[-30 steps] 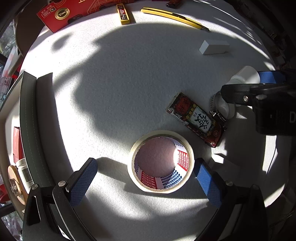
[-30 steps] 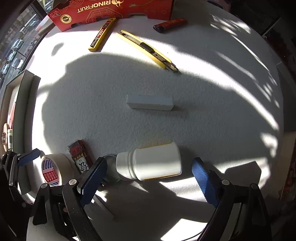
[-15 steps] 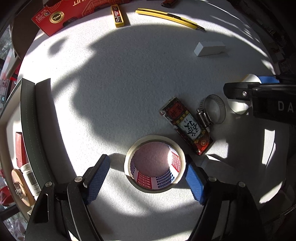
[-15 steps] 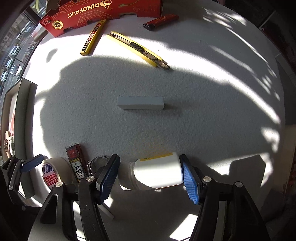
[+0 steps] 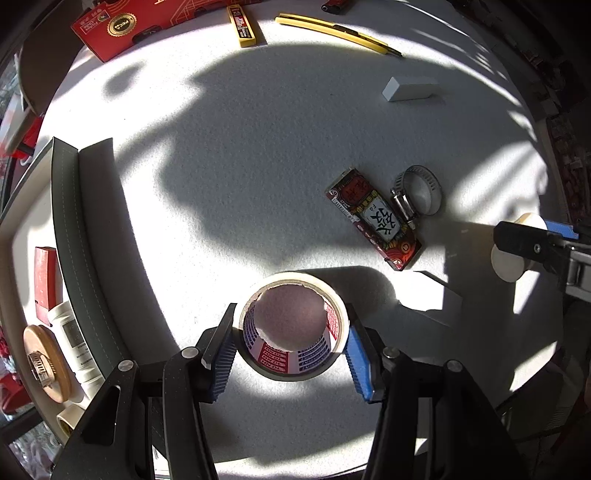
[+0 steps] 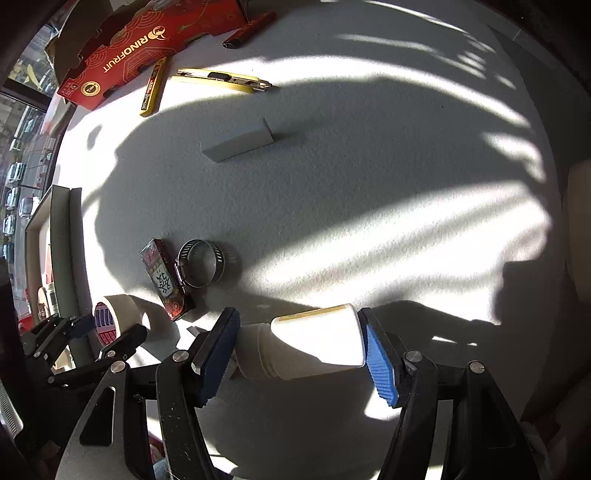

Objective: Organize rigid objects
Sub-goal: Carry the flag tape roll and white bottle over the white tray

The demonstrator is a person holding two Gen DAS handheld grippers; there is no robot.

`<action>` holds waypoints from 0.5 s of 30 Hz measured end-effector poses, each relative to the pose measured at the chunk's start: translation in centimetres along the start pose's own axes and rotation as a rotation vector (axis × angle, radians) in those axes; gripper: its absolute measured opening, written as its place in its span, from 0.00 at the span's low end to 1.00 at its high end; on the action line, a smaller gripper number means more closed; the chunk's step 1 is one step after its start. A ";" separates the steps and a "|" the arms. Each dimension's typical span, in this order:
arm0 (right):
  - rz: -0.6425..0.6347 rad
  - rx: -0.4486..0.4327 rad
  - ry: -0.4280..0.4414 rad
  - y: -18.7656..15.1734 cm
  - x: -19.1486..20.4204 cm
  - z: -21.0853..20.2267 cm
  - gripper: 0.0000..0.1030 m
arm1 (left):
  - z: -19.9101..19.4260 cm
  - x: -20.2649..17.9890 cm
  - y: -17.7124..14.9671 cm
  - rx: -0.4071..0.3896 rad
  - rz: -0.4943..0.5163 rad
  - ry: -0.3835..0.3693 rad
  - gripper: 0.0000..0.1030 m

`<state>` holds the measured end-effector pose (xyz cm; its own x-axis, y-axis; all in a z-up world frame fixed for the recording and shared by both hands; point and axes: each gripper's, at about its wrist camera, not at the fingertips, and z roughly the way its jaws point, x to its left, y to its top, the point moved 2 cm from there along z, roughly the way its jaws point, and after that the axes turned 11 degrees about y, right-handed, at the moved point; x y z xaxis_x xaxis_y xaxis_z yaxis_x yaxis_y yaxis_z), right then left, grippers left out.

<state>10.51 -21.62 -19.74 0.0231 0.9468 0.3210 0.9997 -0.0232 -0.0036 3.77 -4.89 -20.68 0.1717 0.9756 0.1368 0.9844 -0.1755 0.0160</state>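
My left gripper (image 5: 291,354) is shut on a roll of masking tape (image 5: 295,288), its blue pads against the roll's two sides on the white table. My right gripper (image 6: 301,345) is shut on a white pill bottle (image 6: 317,341), held sideways by cap and base and lifted off the table. The bottle's end (image 5: 511,258) shows at the right of the left wrist view. A red patterned box (image 5: 373,218) and a metal hose clamp (image 5: 417,190) lie side by side between the two grippers.
A white eraser block (image 6: 238,142), a yellow utility knife (image 6: 221,79), a yellow blade case (image 6: 151,88), a red lighter (image 6: 249,31) and a red carton (image 6: 147,48) lie further back. A grey-walled tray (image 5: 70,236) at the left holds a bottle, a wooden disc and a red box.
Both grippers closed: the left on the tape roll, the right on the white bottle. The right gripper then lifted the bottle and drew it away from the hose clamp.
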 end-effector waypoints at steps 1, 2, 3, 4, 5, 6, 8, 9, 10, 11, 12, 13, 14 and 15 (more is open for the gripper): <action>0.012 0.006 0.001 -0.8 -0.2 0.1 0.64 | -0.1 0.0 -0.1 0.000 0.000 -0.001 0.55; 0.026 0.013 0.004 -1.5 -0.4 0.2 0.64 | -0.2 -0.1 0.1 0.001 0.001 -0.003 0.55; 0.040 0.020 0.006 -2.6 -0.7 0.4 0.64 | -0.2 -0.1 0.1 0.002 0.004 -0.004 0.55; 0.055 0.027 0.003 -3.3 -0.9 0.6 0.64 | -0.3 -0.1 0.1 0.003 0.007 -0.005 0.55; 0.070 0.033 0.000 -4.2 -1.1 0.9 0.64 | 0.6 0.0 0.2 0.003 0.011 -0.008 0.55; 0.086 0.037 0.000 -5.0 -1.3 1.0 0.64 | 0.5 0.0 0.3 0.001 0.018 -0.010 0.55; 0.108 0.046 0.001 -6.4 -1.8 1.2 0.64 | 0.3 -0.2 0.3 -0.003 0.036 -0.012 0.55; 0.115 0.051 -0.002 -7.1 -1.9 1.3 0.64 | 0.3 -0.4 0.3 -0.004 0.045 -0.015 0.55; 0.119 0.056 -0.006 -7.3 -2.2 1.5 0.64 | 0.2 -0.5 0.3 -0.005 0.053 -0.019 0.55; 0.123 0.059 -0.011 -7.8 -2.3 1.5 0.64 | 0.1 -0.7 0.4 -0.005 0.062 -0.025 0.55; 0.129 0.061 -0.014 -8.2 -2.4 1.5 0.64 | 0.0 -0.9 0.6 -0.006 0.072 -0.029 0.55; 0.136 0.062 -0.015 -8.7 -2.6 1.5 0.64 | 0.0 -1.0 0.6 -0.006 0.082 -0.036 0.55; 0.146 0.061 -0.016 -9.4 -2.3 1.6 0.64 | 0.0 -1.1 0.6 -0.008 0.095 -0.045 0.55; 0.155 0.058 -0.014 -9.8 -2.3 1.6 0.64 | 0.0 -1.3 0.4 -0.012 0.110 -0.056 0.55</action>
<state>0.65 -23.09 -21.93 0.1770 0.9378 0.2987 0.9827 -0.1514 -0.1071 3.92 -6.19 -20.89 0.2810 0.9561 0.0831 0.9589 -0.2832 0.0153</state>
